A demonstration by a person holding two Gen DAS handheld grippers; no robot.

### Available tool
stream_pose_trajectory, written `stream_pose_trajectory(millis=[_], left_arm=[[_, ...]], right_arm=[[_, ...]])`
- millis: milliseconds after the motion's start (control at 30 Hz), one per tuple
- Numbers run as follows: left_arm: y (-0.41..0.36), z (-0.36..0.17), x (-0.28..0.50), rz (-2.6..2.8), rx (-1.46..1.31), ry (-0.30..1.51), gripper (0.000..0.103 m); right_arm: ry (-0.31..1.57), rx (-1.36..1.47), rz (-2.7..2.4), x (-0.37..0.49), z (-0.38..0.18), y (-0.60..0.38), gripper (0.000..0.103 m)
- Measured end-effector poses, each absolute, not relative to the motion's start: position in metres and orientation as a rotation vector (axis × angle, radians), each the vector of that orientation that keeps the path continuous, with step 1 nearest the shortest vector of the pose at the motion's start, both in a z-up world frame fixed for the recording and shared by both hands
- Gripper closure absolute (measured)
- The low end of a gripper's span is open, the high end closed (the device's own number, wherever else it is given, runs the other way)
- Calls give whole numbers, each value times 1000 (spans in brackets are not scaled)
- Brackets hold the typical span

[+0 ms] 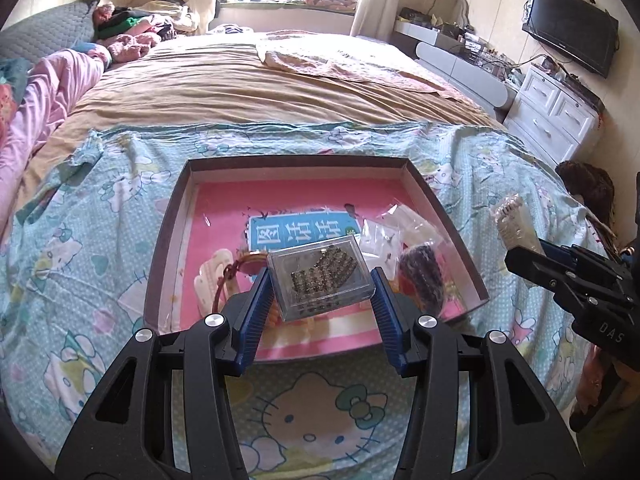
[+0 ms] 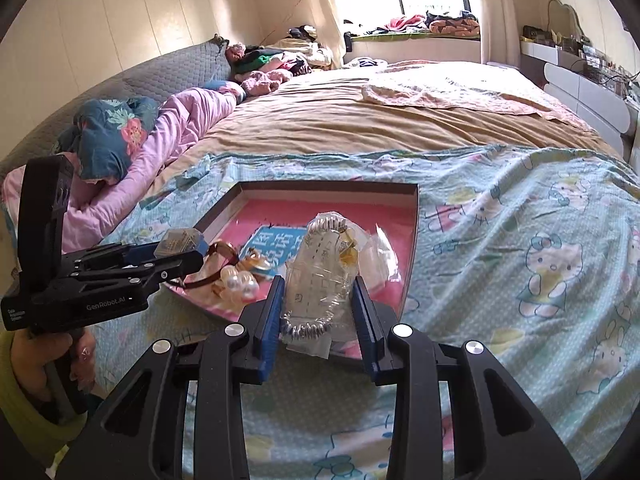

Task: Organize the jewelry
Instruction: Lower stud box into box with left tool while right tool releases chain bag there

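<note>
Left gripper: clamped on a clear case holding a dark beaded piece, carried above the near end of the tray. Right gripper: closed on a clear bag containing a silver bead bracelet, held over the tray's near right edge. Tray: shallow, dark-rimmed, pink-lined, resting on the cartoon-print sheet of the bed; contents include pearl pieces, a brown cord loop, further bags. Risks, as judged: the case is smooth and pinched at its ends, so it may twist or slip; the bag is limp and could slide free; releasing either near the rim may drop it outside the tray.
</note>
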State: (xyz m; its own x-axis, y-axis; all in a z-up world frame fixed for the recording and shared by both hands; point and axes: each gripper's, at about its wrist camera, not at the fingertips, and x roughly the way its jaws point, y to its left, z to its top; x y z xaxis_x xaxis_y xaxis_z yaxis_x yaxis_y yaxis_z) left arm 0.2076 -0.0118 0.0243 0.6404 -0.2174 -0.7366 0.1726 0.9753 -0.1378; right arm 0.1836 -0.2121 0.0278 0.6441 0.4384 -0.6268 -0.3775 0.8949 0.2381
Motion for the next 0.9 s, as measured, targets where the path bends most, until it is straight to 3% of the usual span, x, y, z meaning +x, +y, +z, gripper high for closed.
stream_pose_trajectory(millis=[433, 900], left_arm=[[-20, 21, 228, -241, -47, 854, 62], [-28, 5, 239, -262, -26, 896, 62]], right_arm=[[711, 88, 449, 213, 36, -214, 71], [775, 64, 419, 233, 9, -211, 71]])
